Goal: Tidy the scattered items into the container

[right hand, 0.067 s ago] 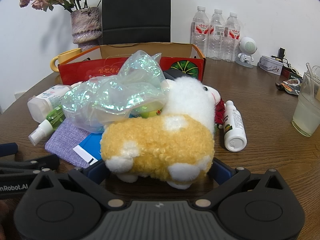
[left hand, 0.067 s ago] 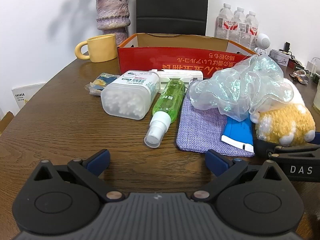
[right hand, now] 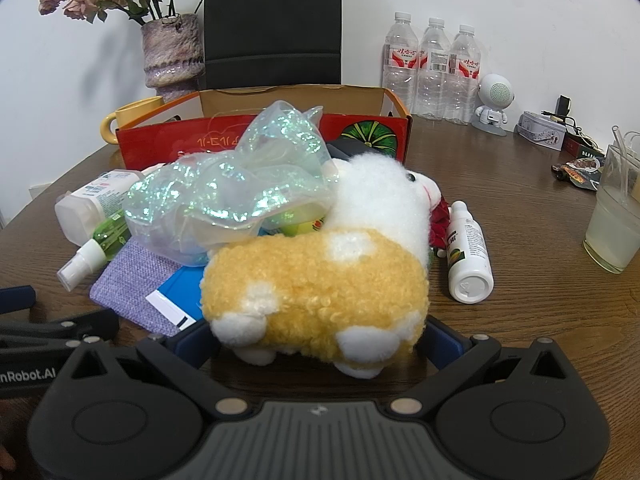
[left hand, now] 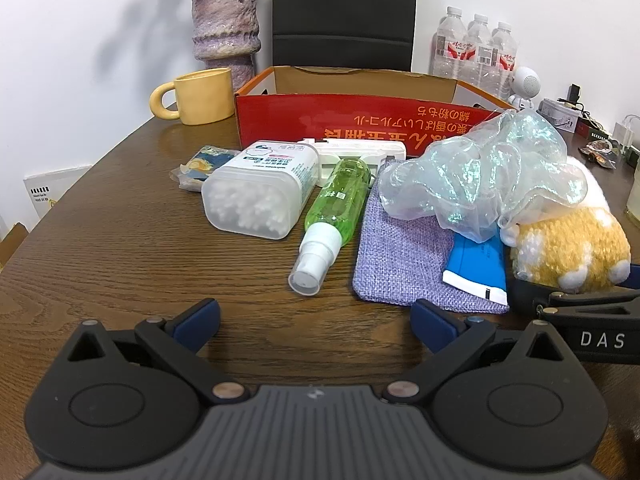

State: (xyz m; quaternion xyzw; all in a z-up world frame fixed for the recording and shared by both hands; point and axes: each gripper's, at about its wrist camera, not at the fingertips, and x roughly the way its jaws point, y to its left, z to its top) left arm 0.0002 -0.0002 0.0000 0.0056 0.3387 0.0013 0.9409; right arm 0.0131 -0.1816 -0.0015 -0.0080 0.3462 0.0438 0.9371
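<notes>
table (left hand: 120,240): one, dark wood grain, everything sits on it.
container (left hand: 360,120): one red cardboard box at 12 o'clock from my left gripper, open top, upside-down japanese print on its front wall; a green pumpkin picture on its right end in my right view.
plush toy (right hand: 320,280): one, yellow and white, lying on the table between my right gripper's fingers, outside the box.
iridescent bag (left hand: 480,172): one, crumpled, resting on the plush and on the purple pouch (left hand: 400,256).
water bottles (right hand: 432,68): three, red labels, at 1 o'clock behind the box.
cotton swab tub (left hand: 256,192): one, on its side; label too small to read.
green spray bottle (left hand: 336,208): one, lying just beside the tub.
white bottle (right hand: 468,252): one, at 2 o'clock of the plush.
my left gripper (left hand: 316,316): wide, nothing in it.
my right gripper (right hand: 316,340): wide, straddling the plush's rear; "das" on its side.
</notes>
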